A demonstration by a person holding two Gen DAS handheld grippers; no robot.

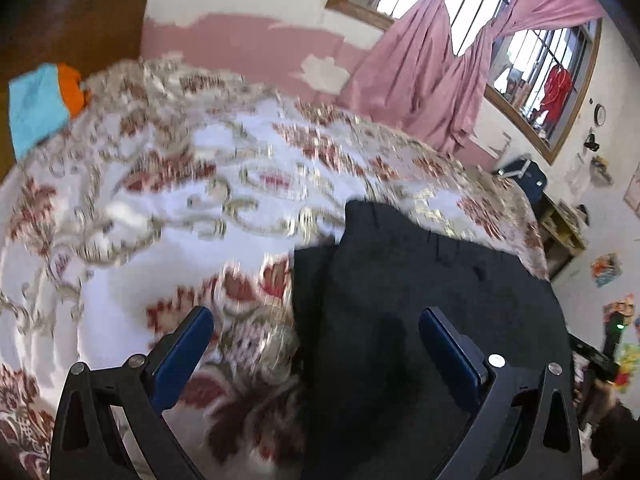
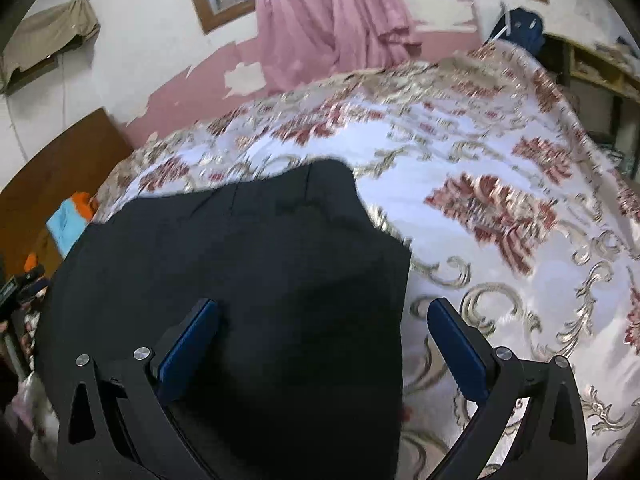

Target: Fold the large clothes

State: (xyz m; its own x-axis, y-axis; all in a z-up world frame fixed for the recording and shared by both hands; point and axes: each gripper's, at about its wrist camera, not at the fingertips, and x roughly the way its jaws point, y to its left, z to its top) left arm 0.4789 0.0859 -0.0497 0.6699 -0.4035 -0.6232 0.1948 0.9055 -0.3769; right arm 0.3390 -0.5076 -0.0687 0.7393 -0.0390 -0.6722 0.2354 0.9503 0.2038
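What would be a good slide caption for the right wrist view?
Open right tongs above the right edge of a black garment spread on a floral bedcover.

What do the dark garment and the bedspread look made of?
Dark garment: looks like a matte, fairly thick woven cloth, navy to black; it lies flat with stitched seams and few wrinkles. Hard to say more.
Bedspread: appears a smooth, slightly shiny printed fabric, white with red flowers and gold scrolls that catch light. Motion blur hides the weave.

Garment (image 1: 420, 300) on the bedspread (image 1: 160, 184) — curtains (image 1: 420, 80) behind, folded cloth (image 1: 36, 108) far left.
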